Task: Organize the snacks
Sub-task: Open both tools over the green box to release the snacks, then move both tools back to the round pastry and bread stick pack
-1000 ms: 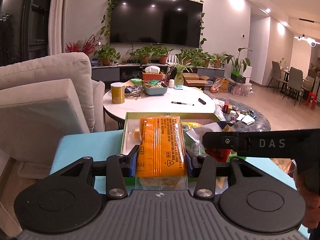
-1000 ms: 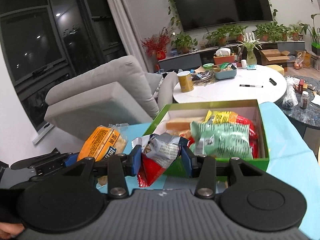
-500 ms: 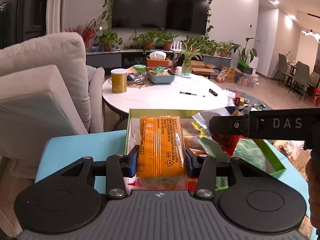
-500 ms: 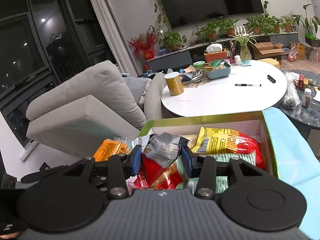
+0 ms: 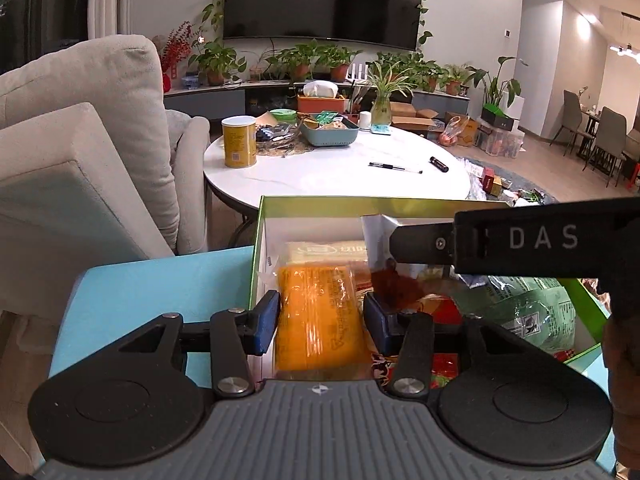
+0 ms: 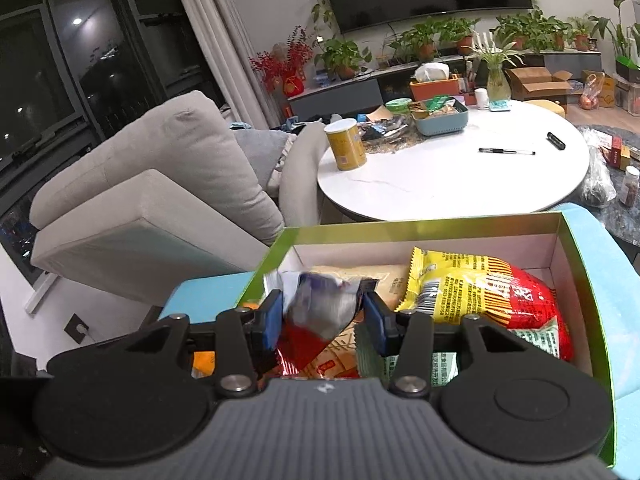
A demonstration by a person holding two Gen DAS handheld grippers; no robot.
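A green box (image 5: 360, 201) with white inner walls stands on a light blue surface (image 5: 160, 280) and holds several snack packs. My left gripper (image 5: 322, 320) is shut on an orange snack pack (image 5: 320, 316) and holds it low inside the box's left end. My right gripper (image 6: 322, 316) is shut on a silver and red snack bag (image 6: 320, 312), also low inside the box (image 6: 420, 227). A yellow and red bag (image 6: 480, 296) and a green bag (image 5: 532, 312) lie in the box. The right gripper's arm (image 5: 520, 240) crosses the left wrist view.
A grey sofa (image 5: 80, 140) stands to the left. A white round table (image 5: 340, 168) behind the box carries a yellow can (image 5: 239, 141), a blue tray (image 5: 328, 132), a pen and plants. Boxes and clutter lie on the floor at the right.
Both grippers have moved forward and down into the green box with their snacks. The orange pack now sits lower, among the packs in the box.
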